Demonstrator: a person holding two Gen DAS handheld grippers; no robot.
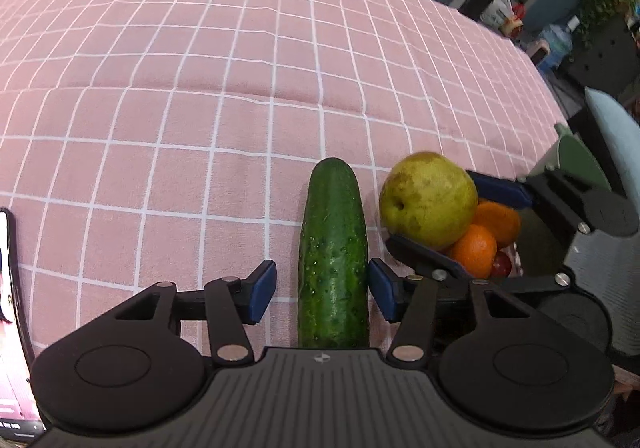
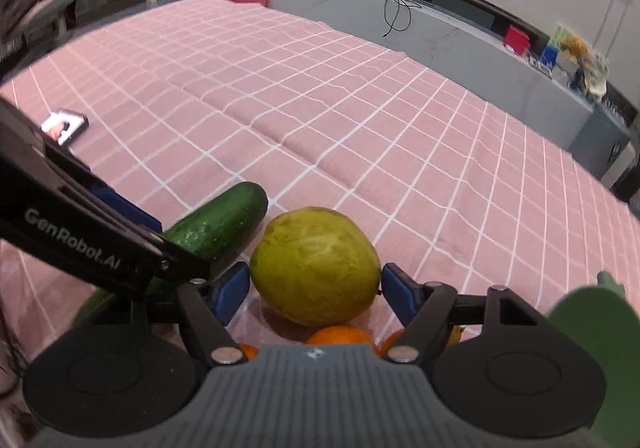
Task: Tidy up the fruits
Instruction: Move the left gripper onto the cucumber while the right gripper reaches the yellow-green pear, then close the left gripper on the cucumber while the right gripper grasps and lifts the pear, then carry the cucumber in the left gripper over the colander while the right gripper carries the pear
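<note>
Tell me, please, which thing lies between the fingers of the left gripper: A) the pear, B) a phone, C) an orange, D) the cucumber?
D: in the left wrist view the cucumber lies lengthwise between the left gripper fingers, with a gap on the left side, while the pear sits between the right gripper fingers.

The only readable lettering is "GenRobot.AI", printed in pale grey along the black side of the left gripper (image 2: 132, 224), which crosses the lower left of the right wrist view just left of the cucumber (image 2: 224, 224). The screen of the phone (image 2: 64, 127), farther left of that cucumber, shows nothing legible.
</note>
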